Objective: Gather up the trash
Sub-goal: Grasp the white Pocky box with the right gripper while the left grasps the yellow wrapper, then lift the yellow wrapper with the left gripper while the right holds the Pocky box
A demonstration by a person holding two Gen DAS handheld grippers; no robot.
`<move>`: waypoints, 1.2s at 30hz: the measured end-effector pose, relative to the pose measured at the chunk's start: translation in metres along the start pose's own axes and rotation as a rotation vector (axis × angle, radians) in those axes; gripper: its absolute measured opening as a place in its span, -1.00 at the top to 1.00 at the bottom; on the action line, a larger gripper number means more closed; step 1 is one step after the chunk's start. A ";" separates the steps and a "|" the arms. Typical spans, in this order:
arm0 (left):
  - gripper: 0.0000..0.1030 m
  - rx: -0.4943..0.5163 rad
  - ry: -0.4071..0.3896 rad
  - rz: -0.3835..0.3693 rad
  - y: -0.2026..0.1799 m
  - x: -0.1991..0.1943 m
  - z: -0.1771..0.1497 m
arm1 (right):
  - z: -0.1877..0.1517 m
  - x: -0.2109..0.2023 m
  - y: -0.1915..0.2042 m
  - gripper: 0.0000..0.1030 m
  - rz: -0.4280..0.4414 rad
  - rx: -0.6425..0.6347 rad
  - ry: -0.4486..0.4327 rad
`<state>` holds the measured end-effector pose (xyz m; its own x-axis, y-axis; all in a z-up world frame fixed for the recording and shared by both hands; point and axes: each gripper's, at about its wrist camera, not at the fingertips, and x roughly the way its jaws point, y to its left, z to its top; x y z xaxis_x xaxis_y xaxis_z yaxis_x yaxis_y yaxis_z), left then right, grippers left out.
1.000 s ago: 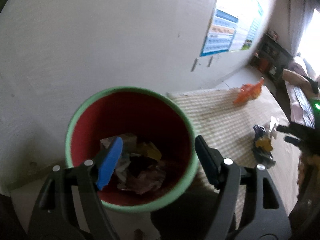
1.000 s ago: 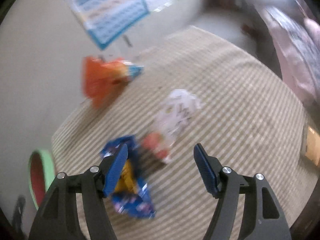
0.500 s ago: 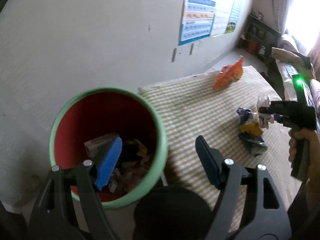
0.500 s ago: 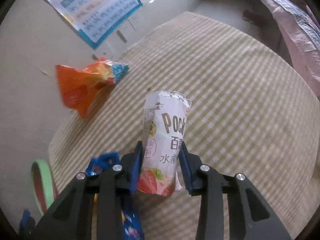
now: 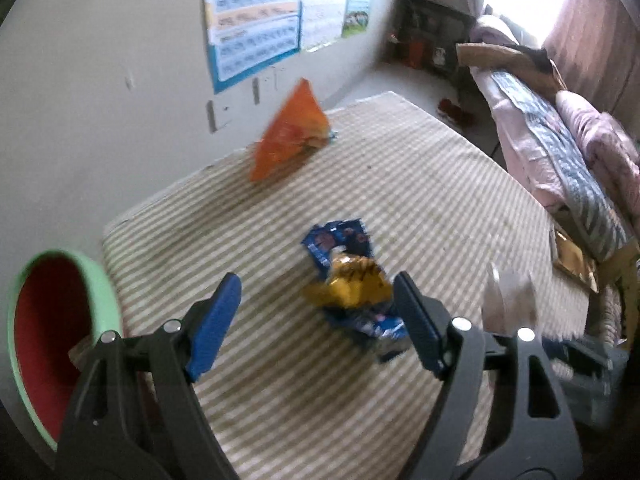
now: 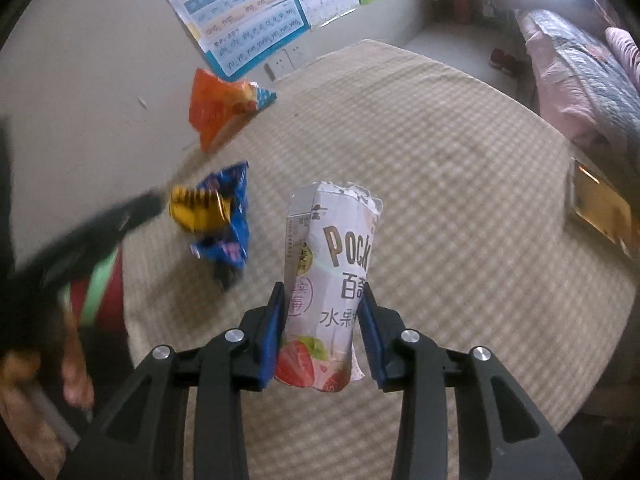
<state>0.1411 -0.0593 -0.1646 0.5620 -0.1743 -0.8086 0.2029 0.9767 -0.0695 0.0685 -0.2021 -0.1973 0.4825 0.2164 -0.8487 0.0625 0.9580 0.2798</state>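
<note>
Two hand-held grippers work over a striped beige mat (image 5: 420, 208) spread on the floor beside a pale wall. The right gripper (image 6: 322, 332) has just closed its blue-padded jaws and now pinches a torn white snack box (image 6: 328, 276) printed with strawberries and brown lettering; the box stands upright between the pads, its ragged open end pointing away from the camera. The left gripper (image 5: 316, 320) has its jaws spread wide with nothing between them, hanging above a crumpled blue and yellow wrapper (image 5: 352, 280) that lies on the mat near the middle; in that view the wrapper sits just beside the right-hand pad, and whether they touch cannot be told. Farther off, close to the wall, an orange snack bag (image 5: 290, 136) rests on the mat's far edge, well apart from the blue wrapper. A bin (image 5: 52, 344) with a green rim and red inside stands at the mat's near left corner, partly cut off by the frame. A blue chart poster (image 6: 244, 12) hangs on the wall, and a bed with pink and patterned quilts (image 5: 560, 136) runs along the right side of the room.
</note>
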 end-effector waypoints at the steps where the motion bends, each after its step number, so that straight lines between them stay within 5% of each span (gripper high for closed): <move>1: -0.47 0.001 0.012 -0.002 -0.003 0.007 0.001 | -0.004 0.000 -0.002 0.32 -0.002 -0.001 0.006; 4: -0.39 0.003 0.072 -0.011 -0.010 0.031 0.005 | -0.004 0.003 -0.009 0.32 0.014 0.026 0.012; 8: 0.55 -0.040 0.142 -0.028 -0.005 0.044 0.003 | -0.003 0.001 -0.010 0.31 0.022 0.017 -0.005; 13: 0.76 -0.040 0.109 -0.043 -0.004 0.025 -0.003 | -0.004 0.002 -0.012 0.31 0.042 0.016 -0.007; 36: 0.76 -0.135 0.040 -0.022 0.027 -0.065 -0.051 | -0.006 -0.004 0.001 0.30 0.049 -0.026 -0.032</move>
<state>0.0686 -0.0155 -0.1437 0.5259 -0.1934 -0.8282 0.1039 0.9811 -0.1631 0.0611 -0.2006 -0.1966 0.5123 0.2578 -0.8192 0.0156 0.9509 0.3090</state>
